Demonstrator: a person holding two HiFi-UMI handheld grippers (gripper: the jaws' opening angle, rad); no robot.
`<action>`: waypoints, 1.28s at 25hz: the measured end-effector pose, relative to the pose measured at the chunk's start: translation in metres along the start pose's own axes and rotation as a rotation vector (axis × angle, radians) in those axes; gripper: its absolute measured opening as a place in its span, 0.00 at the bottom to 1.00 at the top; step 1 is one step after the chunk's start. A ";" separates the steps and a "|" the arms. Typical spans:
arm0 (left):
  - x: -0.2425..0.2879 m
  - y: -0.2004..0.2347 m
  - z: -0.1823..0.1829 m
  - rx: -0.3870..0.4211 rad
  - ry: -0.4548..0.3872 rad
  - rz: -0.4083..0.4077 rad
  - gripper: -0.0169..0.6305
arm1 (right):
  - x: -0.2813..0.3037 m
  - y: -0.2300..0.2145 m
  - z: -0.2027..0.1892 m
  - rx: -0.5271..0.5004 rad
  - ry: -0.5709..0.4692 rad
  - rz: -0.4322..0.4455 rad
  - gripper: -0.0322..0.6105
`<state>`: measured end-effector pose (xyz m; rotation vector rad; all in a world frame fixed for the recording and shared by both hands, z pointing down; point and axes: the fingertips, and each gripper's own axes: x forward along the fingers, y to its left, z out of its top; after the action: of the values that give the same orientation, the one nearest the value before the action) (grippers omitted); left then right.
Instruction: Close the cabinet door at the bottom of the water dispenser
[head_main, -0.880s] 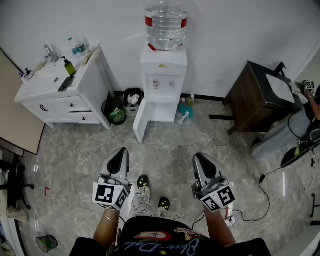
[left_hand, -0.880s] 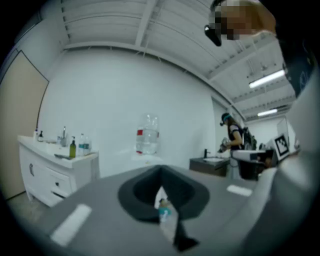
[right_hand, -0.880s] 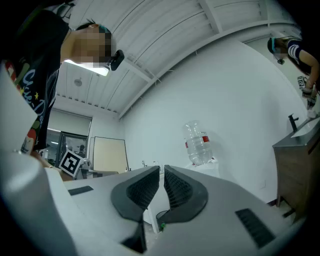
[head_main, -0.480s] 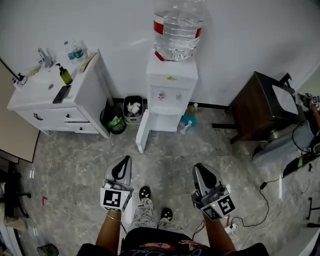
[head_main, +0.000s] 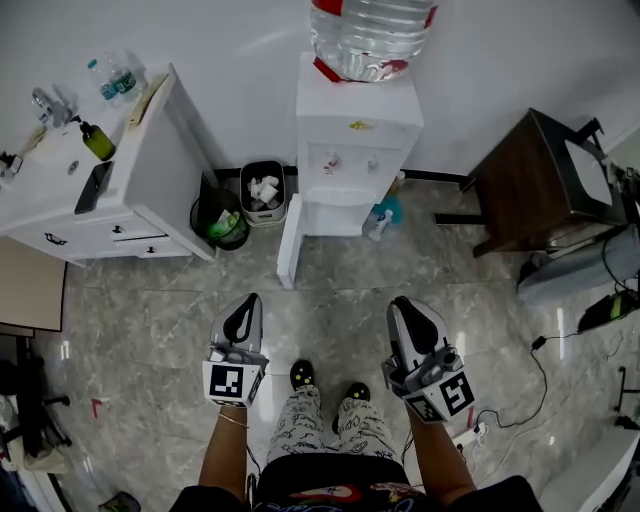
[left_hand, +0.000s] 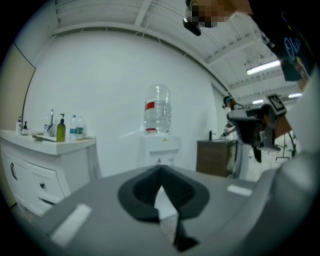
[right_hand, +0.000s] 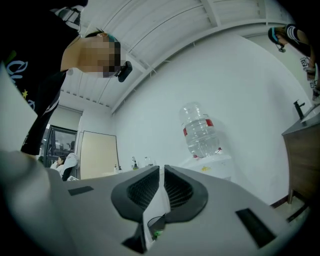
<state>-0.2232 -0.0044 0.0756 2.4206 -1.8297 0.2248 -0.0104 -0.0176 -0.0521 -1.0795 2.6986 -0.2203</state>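
Observation:
The white water dispenser (head_main: 360, 130) stands against the wall with a clear bottle (head_main: 372, 35) on top. Its bottom cabinet door (head_main: 289, 240) hangs open, swung out to the left over the floor. My left gripper (head_main: 245, 306) and right gripper (head_main: 408, 308) are held low in front of the person, well short of the door, both shut and empty. In the left gripper view the shut left gripper (left_hand: 161, 172) points toward the dispenser (left_hand: 159, 149). In the right gripper view the right gripper (right_hand: 161, 170) is shut, with the bottle (right_hand: 201, 131) above it.
A white vanity (head_main: 100, 190) with bottles stands at the left. A black bin (head_main: 262, 192) and a dark bin (head_main: 220, 222) sit between it and the dispenser. A blue spray bottle (head_main: 383, 215) and a dark wooden cabinet (head_main: 530, 180) are at the right. Cables (head_main: 560, 350) lie on the floor.
The person has stepped closer to the dispenser, which now sits larger and higher in the head view. Both grippers stay shut at the same height.

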 end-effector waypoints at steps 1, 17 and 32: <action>0.007 0.005 -0.018 -0.018 0.025 0.005 0.03 | 0.002 -0.005 -0.009 0.015 0.016 -0.003 0.08; 0.083 0.032 -0.210 -0.105 0.130 0.091 0.03 | 0.005 -0.058 -0.130 0.009 0.067 0.070 0.08; 0.152 0.058 -0.371 -0.013 -0.039 0.097 0.03 | 0.004 -0.128 -0.346 0.098 -0.091 0.176 0.08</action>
<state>-0.2598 -0.1025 0.4671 2.3466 -1.9611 0.1738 -0.0195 -0.0932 0.3092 -0.7992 2.6518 -0.2634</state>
